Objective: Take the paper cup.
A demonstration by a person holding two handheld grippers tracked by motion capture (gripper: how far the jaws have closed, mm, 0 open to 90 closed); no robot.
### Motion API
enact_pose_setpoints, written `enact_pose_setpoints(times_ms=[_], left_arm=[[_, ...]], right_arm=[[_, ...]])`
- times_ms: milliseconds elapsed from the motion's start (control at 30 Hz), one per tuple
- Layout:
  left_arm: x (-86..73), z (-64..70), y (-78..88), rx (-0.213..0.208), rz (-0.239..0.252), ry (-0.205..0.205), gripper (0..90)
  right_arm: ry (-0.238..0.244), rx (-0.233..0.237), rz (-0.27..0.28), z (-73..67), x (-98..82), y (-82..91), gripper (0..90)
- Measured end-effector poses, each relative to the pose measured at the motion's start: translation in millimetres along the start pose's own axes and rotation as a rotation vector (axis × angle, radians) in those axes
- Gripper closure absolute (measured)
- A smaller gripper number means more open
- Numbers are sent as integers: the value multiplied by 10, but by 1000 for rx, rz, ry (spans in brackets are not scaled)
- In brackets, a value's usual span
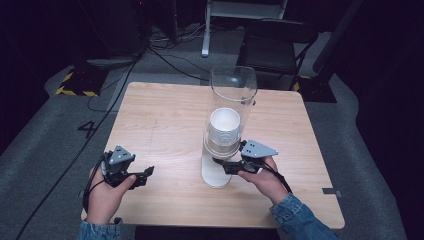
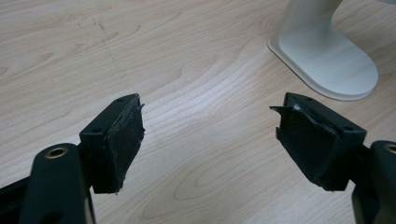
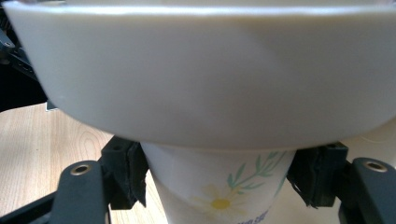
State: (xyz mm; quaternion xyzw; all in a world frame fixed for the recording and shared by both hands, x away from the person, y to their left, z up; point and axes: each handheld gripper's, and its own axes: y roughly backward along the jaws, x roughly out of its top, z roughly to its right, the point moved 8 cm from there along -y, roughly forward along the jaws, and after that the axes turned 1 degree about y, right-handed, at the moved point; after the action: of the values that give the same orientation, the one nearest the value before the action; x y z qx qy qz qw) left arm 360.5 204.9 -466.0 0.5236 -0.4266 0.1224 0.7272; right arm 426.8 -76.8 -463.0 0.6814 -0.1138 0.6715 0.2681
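While the right tool (image 3: 219, 184) brackets the upright cup (image 3: 219, 191) under the dispenser (image 1: 227, 125), jaws apparently touching it; left tool (image 2: 210, 140) spread, idle on the counter (image 1: 165, 125).

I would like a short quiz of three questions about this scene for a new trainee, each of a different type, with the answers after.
1. True or false: the left gripper is open over bare wooden table.
2. Which thing sits between the right gripper's jaws? A) a paper cup printed with a daisy B) a metal spoon C) a blue cloth
3. Fill in: the stack of white cups stands inside a clear plastic ____ on a white base.

Key: 1 true; 2 A; 3 tube. Whether the right jaws already press the cup cannot be told; they sit close at both sides of it.
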Motion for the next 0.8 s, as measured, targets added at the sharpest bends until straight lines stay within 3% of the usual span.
enact_pose_setpoints(times_ms=[233, 367, 467, 500, 600, 667, 800], left_arm=[[-2, 3, -6, 0, -3, 0, 226], [0, 4, -9, -1, -4, -5, 226], [-3, 9, -13, -2, -5, 0, 226], [-4, 9, -15, -2, -5, -1, 227], [-2, 10, -12, -3, -5, -1, 227], [7, 4, -3, -3, 2, -6, 226], [-5, -8, -8, -3, 0, 2, 226]], right_arm=[[-66, 3, 3, -12, -20, -3, 302], [-71, 3, 0, -20, -24, -2, 303], [-101, 18, -6, -49, -41, -12, 306], [-103, 19, -27, -54, -64, -17, 317], [-76, 19, -193, -62, -345, -62, 339], [-95, 35, -208, -64, -415, -70, 337], [-71, 39, -213, -70, -404, -53, 328]])
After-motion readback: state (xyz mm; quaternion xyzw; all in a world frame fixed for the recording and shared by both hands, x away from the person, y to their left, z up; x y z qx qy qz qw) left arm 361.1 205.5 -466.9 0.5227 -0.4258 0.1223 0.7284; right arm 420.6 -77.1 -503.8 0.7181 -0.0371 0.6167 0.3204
